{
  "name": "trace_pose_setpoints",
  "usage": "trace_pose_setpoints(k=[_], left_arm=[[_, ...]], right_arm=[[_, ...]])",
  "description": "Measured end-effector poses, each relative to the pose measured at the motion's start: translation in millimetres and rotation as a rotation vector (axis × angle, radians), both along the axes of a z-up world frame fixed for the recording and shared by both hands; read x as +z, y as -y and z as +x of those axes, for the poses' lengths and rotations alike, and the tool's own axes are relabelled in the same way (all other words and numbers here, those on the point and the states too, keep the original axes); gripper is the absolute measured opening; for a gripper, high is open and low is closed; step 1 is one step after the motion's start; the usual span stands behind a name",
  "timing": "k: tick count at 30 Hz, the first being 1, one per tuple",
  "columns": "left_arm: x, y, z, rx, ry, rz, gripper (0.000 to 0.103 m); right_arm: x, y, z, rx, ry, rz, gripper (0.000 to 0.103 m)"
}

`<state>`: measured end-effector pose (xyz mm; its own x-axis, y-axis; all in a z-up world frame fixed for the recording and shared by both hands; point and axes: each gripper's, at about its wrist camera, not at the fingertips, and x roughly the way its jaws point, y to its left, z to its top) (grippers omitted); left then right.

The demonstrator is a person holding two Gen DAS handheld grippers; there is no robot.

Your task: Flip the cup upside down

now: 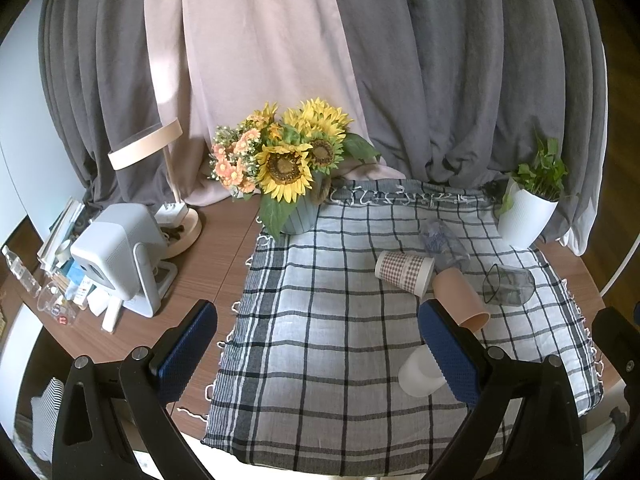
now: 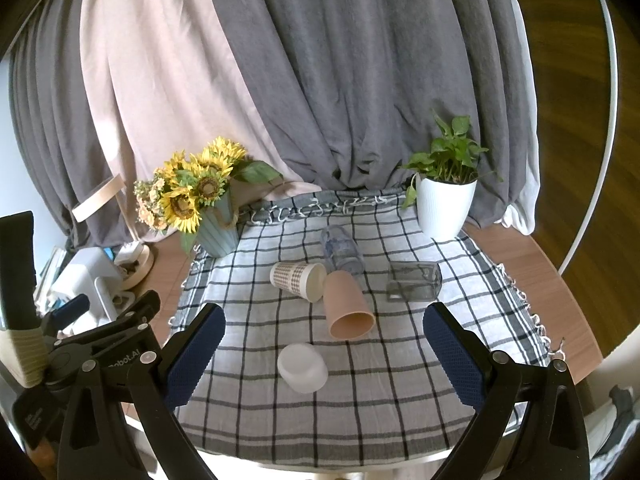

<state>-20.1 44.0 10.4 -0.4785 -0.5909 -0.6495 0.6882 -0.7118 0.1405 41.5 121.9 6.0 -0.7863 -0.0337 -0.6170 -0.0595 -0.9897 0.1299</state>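
Several cups sit on a checked cloth. A white cup stands upside down near the front; it also shows in the left wrist view, partly behind my finger. A peach cup, a patterned paper cup, a clear plastic cup and a square dark glass lie on their sides. My left gripper is open and empty above the cloth's front left. My right gripper is open and empty, with the white cup between its fingers' line of sight.
A sunflower vase stands at the cloth's back left, a white potted plant at the back right. A lamp, a white device and clutter fill the table's left side. Curtains hang behind. The left gripper shows at the right view's left edge.
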Motion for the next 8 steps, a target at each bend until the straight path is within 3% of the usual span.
trace_pose_setpoints(k=[8], left_arm=[[-1.2,-0.3,0.1,0.001,0.001,-0.002,0.103]], right_arm=[[-0.1,0.5,0.7,-0.002,0.001,0.000,0.100]])
